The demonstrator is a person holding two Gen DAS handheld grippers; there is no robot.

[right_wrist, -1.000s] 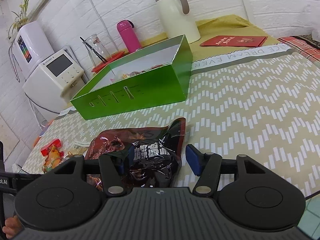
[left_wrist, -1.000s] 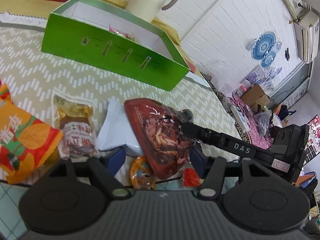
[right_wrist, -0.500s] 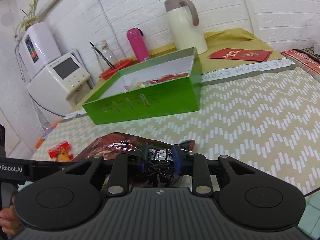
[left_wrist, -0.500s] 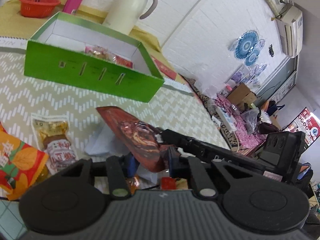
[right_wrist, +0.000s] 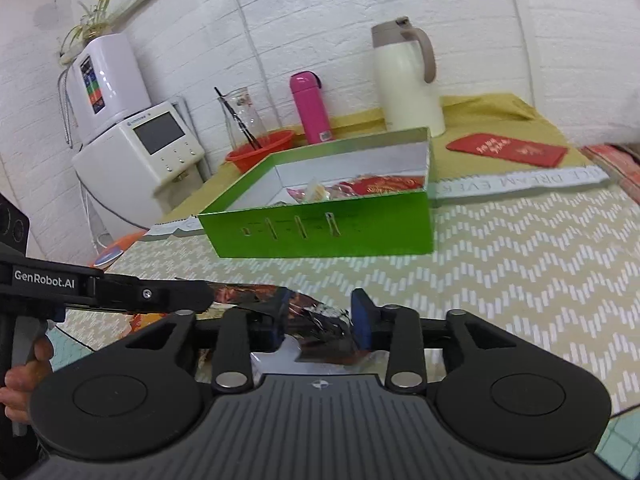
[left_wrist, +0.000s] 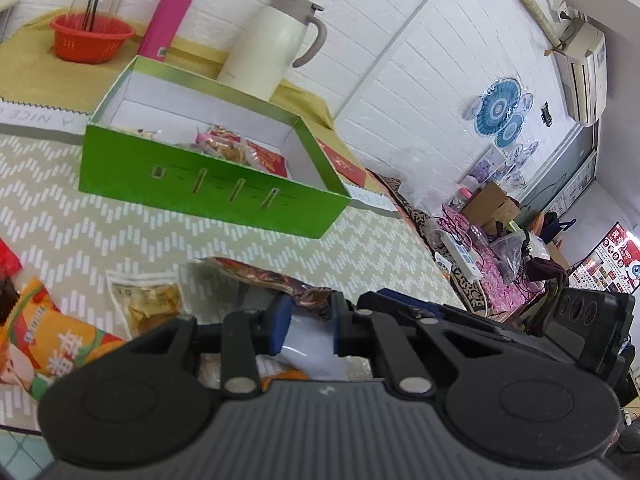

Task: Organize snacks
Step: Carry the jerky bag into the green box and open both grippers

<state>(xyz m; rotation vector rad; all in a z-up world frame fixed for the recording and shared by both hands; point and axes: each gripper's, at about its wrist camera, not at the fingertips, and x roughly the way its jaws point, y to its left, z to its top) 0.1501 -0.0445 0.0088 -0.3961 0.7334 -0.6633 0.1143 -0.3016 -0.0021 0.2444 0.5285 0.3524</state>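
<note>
A dark red snack packet [left_wrist: 264, 274] is lifted a little off the patterned tablecloth, in front of the green box [left_wrist: 208, 184], which holds several snacks. My left gripper [left_wrist: 309, 326] is shut on the packet's near edge. In the right wrist view the left gripper [right_wrist: 200, 296] comes in from the left and holds one end of the packet [right_wrist: 248, 294]. The packet's other end lies between the pads of my right gripper [right_wrist: 320, 320]; its jaws are opening and no longer press on it. The green box [right_wrist: 320, 232] stands just beyond.
An orange snack bag [left_wrist: 48, 344] and a clear yellow packet [left_wrist: 148, 300] lie on the cloth at the left. Behind the box stand a cream jug [left_wrist: 272, 48], a pink bottle [left_wrist: 170, 16] and a red basket [left_wrist: 92, 38]. A red envelope [right_wrist: 508, 150] lies at the back right.
The left gripper closed on the dark red packet and raised it. The right gripper closed on the packet's other end, then widened again. Both hands rose, so more of the box's inside shows.
</note>
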